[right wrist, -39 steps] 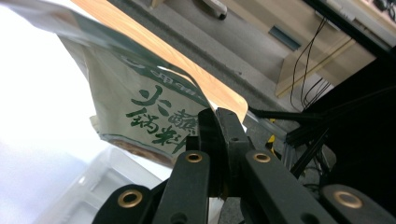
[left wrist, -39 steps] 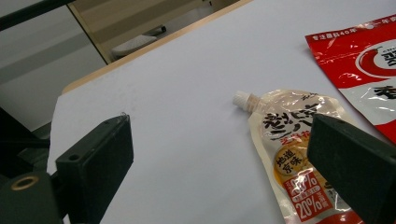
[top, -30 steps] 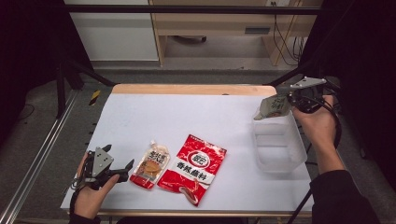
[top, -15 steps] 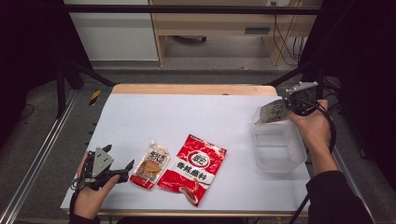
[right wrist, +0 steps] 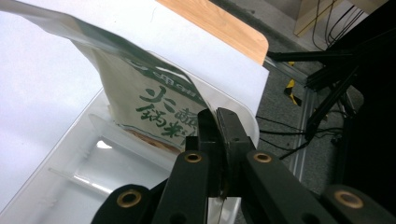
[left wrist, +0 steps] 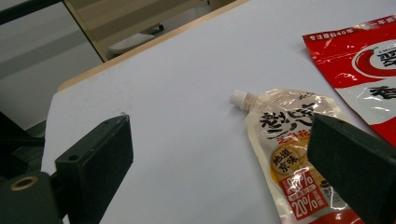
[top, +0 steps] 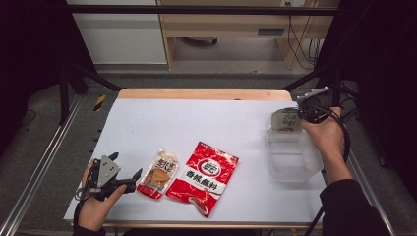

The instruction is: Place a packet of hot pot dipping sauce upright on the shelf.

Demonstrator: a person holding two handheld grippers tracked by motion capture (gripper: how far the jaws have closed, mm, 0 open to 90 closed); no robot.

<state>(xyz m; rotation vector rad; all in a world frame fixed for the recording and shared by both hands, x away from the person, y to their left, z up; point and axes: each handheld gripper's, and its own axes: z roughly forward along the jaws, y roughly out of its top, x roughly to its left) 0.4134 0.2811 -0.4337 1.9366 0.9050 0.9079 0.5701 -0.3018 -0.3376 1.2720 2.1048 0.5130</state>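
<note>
Over the far right side of the white tabletop (top: 216, 123), the right tongs (top: 300, 112) pinch the edge of a pale pouch with green lettering (top: 286, 120), their jaws pressed tight on the plastic film. The pouch hangs at the far end of a clear plastic bin (top: 295, 160), its lower part at the bin's rim; from the right gripper view the pouch (right wrist: 154, 100) slants from the tongs (right wrist: 219, 126) toward the bin's far wall, and whether it touches the floor of the bin (right wrist: 84, 182) cannot be told. The person's right hand (top: 324, 135) wraps the gripper beside the bin's right wall. At the near left corner of the tabletop the left tongs (top: 125, 179) rest low in the left hand (top: 96, 204), jaws spread wide and holding nothing. Just beside them lies a small spouted pouch with orange print (top: 158, 174), flat, its white cap pointing away from the person; in the left gripper view this spouted pouch (left wrist: 289, 154) lies partly behind one jaw, untouched. Touching its right side lies a larger red packet (top: 204, 177), flat and slanted, also seen in the left gripper view (left wrist: 359, 56).
</note>
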